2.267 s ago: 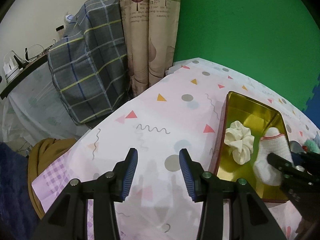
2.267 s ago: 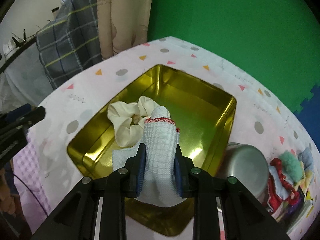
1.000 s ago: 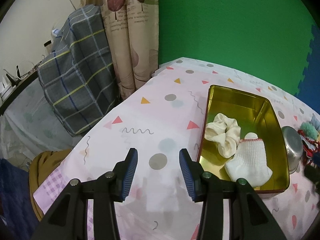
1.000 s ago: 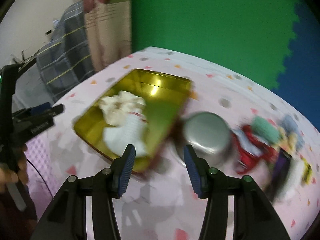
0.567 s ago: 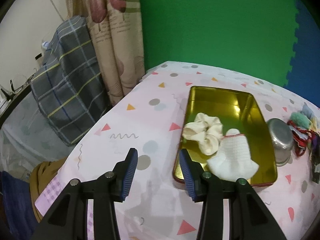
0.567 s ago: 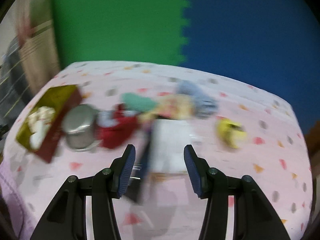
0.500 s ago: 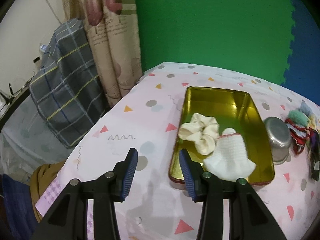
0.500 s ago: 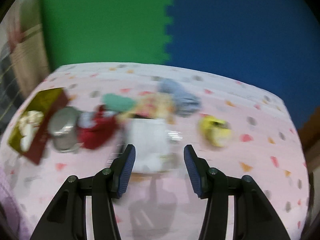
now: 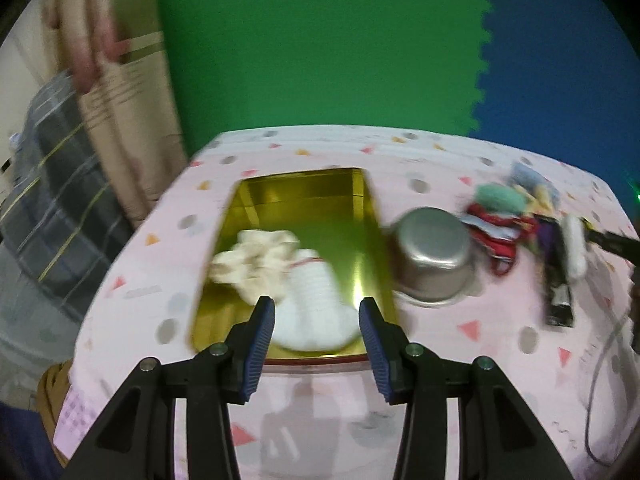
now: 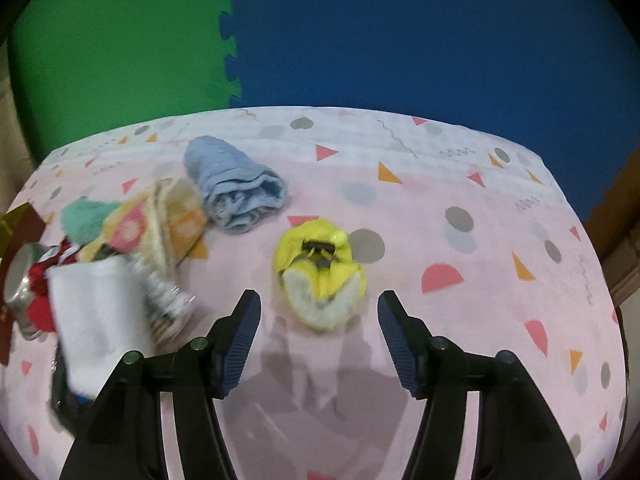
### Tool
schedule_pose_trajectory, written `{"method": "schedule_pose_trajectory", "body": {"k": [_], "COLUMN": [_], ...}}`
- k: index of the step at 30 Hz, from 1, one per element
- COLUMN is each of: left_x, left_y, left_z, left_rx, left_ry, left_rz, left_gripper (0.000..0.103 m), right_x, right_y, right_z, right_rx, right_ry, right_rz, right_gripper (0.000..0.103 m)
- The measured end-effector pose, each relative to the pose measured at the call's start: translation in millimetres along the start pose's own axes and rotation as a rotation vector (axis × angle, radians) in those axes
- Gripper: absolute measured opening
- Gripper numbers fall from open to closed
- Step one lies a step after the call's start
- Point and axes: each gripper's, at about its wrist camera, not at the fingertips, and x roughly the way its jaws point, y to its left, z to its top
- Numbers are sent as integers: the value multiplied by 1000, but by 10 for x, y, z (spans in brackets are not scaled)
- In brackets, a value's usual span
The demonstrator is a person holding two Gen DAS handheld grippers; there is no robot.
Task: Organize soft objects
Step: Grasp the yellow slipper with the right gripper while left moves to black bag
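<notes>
A gold tin tray (image 9: 300, 192) holds a cream scrunchie (image 9: 252, 260) and a white sock (image 9: 312, 304). My left gripper (image 9: 316, 332) is open and empty, just before the tray's near edge. My right gripper (image 10: 318, 328) is open and empty, a little short of a yellow soft toy (image 10: 320, 268) on the pink cloth. Beyond it lie a rolled light-blue towel (image 10: 236, 188), an orange patterned cloth (image 10: 160, 216), a teal fluffy item (image 10: 86, 216) and a white folded cloth (image 10: 96, 312).
A steel bowl (image 9: 432, 256) stands right of the tray, next to red fabric (image 9: 500, 240) and a dark flat object (image 9: 558, 276). The right gripper's tip shows in the left wrist view (image 9: 616, 242). The table edge drops off left toward a plaid cover (image 9: 52, 184).
The right gripper let go of the white sock in the tray, opened and swung right to face the yellow toy. The left gripper swung right to face the tray.
</notes>
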Motion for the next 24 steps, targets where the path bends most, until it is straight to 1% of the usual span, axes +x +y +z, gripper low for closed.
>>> {"method": "schedule_pose_trajectory", "body": {"k": [5,7,8,9,11,12,15,19,24], "left_x": [48,62,69,78,90,104,135,158,184], "left_y": [-470,-652,-720,-807,-969,-1064,-1244,-1443,-1652], "left_z": [76,98,106,116,123,121,98,73,64], "left_rx": [76,103,112,124,151,168,197,218,229], "left_ry": [13,19,20,21,17,17,25,29,46], "left_rz": [-73,-103,-115,-129,-151,-161,-187,-231,-278], "left_gripper": [45,45,45,45,45,45,45,45,45], "right_x": [208,274,294,309,304,280,193,43,-184], "right_y": [-15,-14,-10,-4,-4,6,-2,-51,-240], "right_z": [62,45,26,5,-36,-62,-157,-368,-694], "right_rx": [9,12,12,17,31,28,36,46,89], "right_ry": [7,12,12,11,-1,-10,-22,-22,-23], "right_rz": [12,17,18,30,30,24,31,46,42], "right_gripper": [60,58,52,42,40,37,34,34,34]}}
